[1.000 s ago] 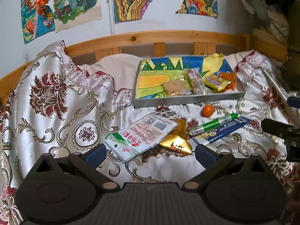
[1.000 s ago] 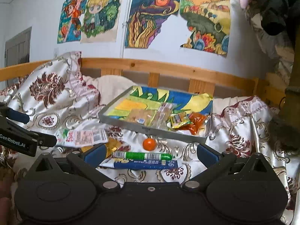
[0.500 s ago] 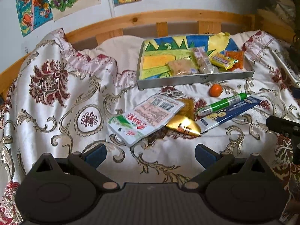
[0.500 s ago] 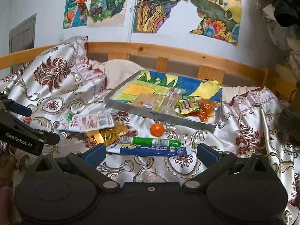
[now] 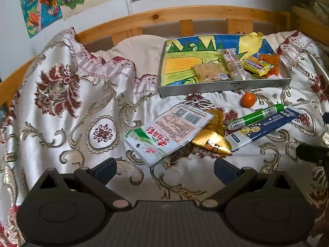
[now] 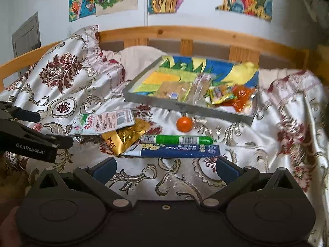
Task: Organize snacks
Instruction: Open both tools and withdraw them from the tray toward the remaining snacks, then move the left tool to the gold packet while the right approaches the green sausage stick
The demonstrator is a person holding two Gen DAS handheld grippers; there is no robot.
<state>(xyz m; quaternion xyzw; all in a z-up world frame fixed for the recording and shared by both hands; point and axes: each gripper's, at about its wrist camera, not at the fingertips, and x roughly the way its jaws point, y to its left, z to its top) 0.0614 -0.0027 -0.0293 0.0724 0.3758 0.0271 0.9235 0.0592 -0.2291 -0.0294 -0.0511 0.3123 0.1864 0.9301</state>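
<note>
A grey tray (image 5: 226, 86) (image 6: 185, 107) lined with a colourful drawing holds several wrapped snacks. In front of it on the patterned bedspread lie a white-green pouch (image 5: 168, 131) (image 6: 102, 121), a gold packet (image 5: 211, 142) (image 6: 127, 135), a green sausage stick (image 5: 255, 116) (image 6: 176, 139), a blue box (image 5: 265, 126) (image 6: 176, 150) and a small orange ball (image 5: 248, 99) (image 6: 184, 124). My left gripper (image 5: 164, 169) is open, just short of the pouch. My right gripper (image 6: 165, 169) is open, just short of the blue box. Both hold nothing.
A wooden bed rail (image 5: 185, 18) (image 6: 205, 35) runs behind the tray, with drawings on the wall above. The bedspread (image 5: 72, 107) rises in a fold at the left. The left gripper's body (image 6: 30, 142) shows at the right wrist view's left edge.
Both grippers have moved forward and down toward the loose snacks, which now appear larger and closer. Both stay open. No snack has moved.
</note>
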